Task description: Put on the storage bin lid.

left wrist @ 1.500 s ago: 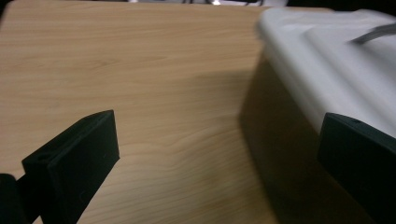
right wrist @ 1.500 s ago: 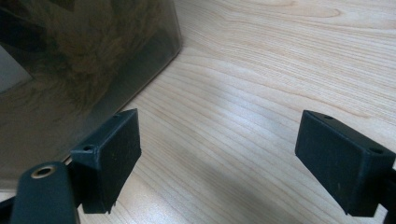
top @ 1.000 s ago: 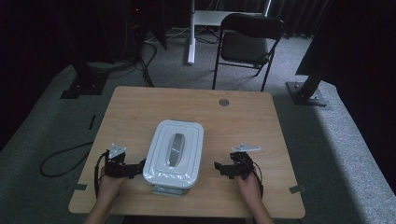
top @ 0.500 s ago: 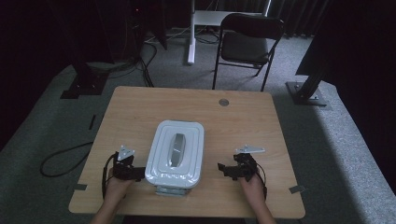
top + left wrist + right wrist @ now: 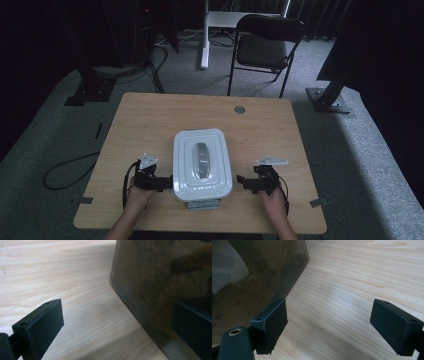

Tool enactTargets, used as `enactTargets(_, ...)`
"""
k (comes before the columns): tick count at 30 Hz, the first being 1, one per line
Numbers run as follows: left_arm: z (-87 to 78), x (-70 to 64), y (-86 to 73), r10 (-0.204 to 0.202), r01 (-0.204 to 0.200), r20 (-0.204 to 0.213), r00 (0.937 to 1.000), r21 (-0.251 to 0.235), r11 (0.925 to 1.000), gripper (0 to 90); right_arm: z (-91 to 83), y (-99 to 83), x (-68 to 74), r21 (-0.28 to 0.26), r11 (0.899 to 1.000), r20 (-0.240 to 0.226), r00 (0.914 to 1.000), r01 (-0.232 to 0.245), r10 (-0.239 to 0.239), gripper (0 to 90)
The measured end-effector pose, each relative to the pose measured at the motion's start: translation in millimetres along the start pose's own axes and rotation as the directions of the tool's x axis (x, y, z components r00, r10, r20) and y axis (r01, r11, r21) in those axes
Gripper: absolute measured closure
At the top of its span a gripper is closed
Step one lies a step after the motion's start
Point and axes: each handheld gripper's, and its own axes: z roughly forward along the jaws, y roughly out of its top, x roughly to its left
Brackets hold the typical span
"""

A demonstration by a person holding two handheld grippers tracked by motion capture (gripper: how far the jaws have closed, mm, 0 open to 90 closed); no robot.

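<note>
A white lidded container [image 5: 202,164] with a grey handle [image 5: 201,159] on its lid stands near the front middle of the wooden table [image 5: 150,125]. My left gripper [image 5: 164,182] is open at the container's left side, its tips at the wall. The left gripper view shows the container's dark translucent wall [image 5: 155,277] close ahead, between wide-apart jaws. My right gripper [image 5: 243,182] is open a short gap to the right of the container. In the right gripper view the container's wall [image 5: 262,272] fills the upper left, with bare wood between the jaws.
A round grommet [image 5: 240,109] sits near the table's far edge. Behind the table stand a black chair [image 5: 265,45], a white desk leg [image 5: 204,35] and dark stands. A cable [image 5: 65,170] lies on the grey floor at the left.
Both grippers have moved inward toward the container's sides; the left one has closed the gap to the wall. The container has not moved.
</note>
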Motion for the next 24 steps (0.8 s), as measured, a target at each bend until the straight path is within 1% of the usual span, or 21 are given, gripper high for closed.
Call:
enactTargets(1,1.5,-0.1,1.7,-0.001,0.001,-0.001,1.0,-0.002,1.0,0.5,-0.5,-0.4,-0.8,0.0,1.0,0.0,1.0,-0.002,0.002,13.5)
enactTargets(4,5.4,-2.5,8.4,0.013,-0.013,-0.006,0.9999,-0.004,0.9999,0.5,-0.7,-1.1,-0.7,0.002,1.0,-0.003,1.0,-0.001,0.001,13.5)
enactTargets(8,12.0,-7.1,16.0,0.024,-0.024,0.007,0.9997,-0.01,0.9997,0.5,1.9,-1.6,3.5,0.013,1.0,-0.01,0.9998,0.015,-0.015,13.5)
enactTargets(10,16.1,-9.8,18.8,0.033,-0.033,0.015,0.9993,-0.011,0.9994,0.6,2.7,-2.2,3.3,0.015,1.0,-0.012,0.9998,0.015,-0.015,13.5)
enactTargets(11,17.8,-10.5,19.9,0.041,-0.041,0.02,0.999,-0.009,0.9991,0.5,2.8,-2.5,2.8,0.016,1.0,-0.008,0.9999,0.015,-0.015,13.5)
enactTargets(12,19.5,-11.3,20.6,0.04,-0.04,0.025,0.9989,-0.008,0.9992,0.5,2.5,-2.8,2.2,0.017,1.0,-0.005,0.9999,0.013,-0.013,13.5)
enactTargets(15,23.2,-11.5,21.3,0.043,-0.043,0.023,0.9988,0.0,0.9991,0.5,1.1,-3.6,0.9,0.012,1.0,-0.008,1.0,0.006,-0.006,13.5)
enactTargets(17,24.2,-11.3,20.8,0.043,-0.043,0.019,0.9989,0.003,0.9991,0.5,1.9,-4.5,2.1,0.011,1.0,-0.022,0.9997,0.007,-0.007,13.5)
enactTargets(21,22.5,-11.5,18.4,0.048,-0.048,0.024,0.9986,0.008,0.9988,0.5,9.7,-5.4,10.2,0.033,0.999,-0.048,0.9981,0.041,-0.039,13.5)
enactTargets(22,21.2,-11.5,17.6,0.048,-0.048,0.027,0.9985,0.001,0.9988,0.5,11.2,-5.5,11.6,0.038,0.998,-0.049,0.9976,0.051,-0.049,13.4)
enactTargets(24,18.2,-10.3,16.3,0.046,-0.046,0.039,0.9982,-0.011,0.9989,0.5,11.6,-6.0,11.5,0.041,0.997,-0.03,0.9976,0.063,-0.062,13.4)
